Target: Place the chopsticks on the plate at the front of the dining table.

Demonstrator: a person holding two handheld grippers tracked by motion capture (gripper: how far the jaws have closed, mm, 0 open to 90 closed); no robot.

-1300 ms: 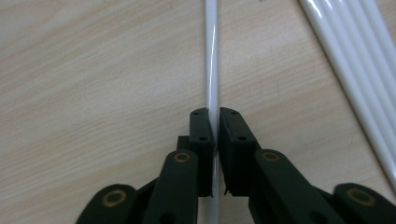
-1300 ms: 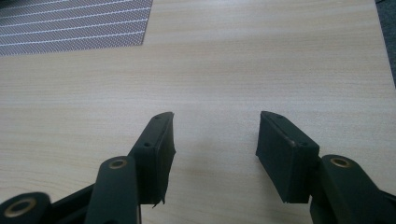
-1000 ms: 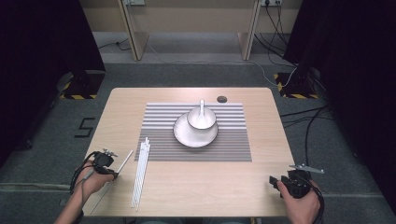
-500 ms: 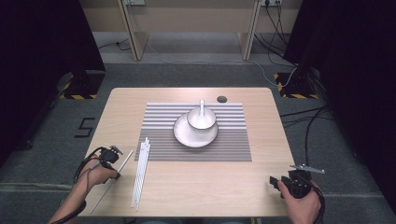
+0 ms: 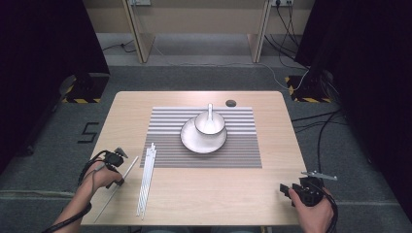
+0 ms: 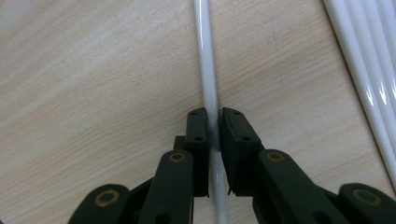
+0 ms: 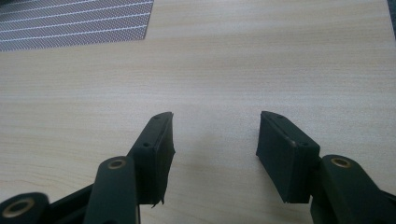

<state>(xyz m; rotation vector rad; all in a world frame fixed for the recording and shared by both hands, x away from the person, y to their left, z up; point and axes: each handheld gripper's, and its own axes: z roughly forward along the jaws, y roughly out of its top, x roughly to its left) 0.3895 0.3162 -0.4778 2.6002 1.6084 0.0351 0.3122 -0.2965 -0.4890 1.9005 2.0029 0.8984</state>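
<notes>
Chopstick point(image 6: 208, 70), white and glossy, pinched between the jaws of the left gripper point(image 6: 213, 122); jaws just closed in, pads now against both its sides. Lies flat on the wooden table point(image 6: 93, 93), running straight ahead of that gripper and back beneath it. Seen from above as one slanted stick point(image 5: 119, 182) under the left gripper point(image 5: 115, 158), near the table's front left edge. More white chopsticks point(image 6: 369, 60) in a bundle off to that gripper's right, apart from the held one; from above point(image 5: 147, 177), just beside the striped placemat point(image 5: 243, 145). Farther ahead and right, on the mat, a white plate point(image 5: 194, 143) bearing a bowl point(image 5: 210, 124) with a spoon point(image 5: 210, 111). Right gripper point(image 7: 215, 135) standing wide, nothing between its jaws, bare wood beneath; placemat corner ahead to its left. From above, right gripper point(image 5: 284, 190) at the table's front right corner, well apart from the chopsticks.
</notes>
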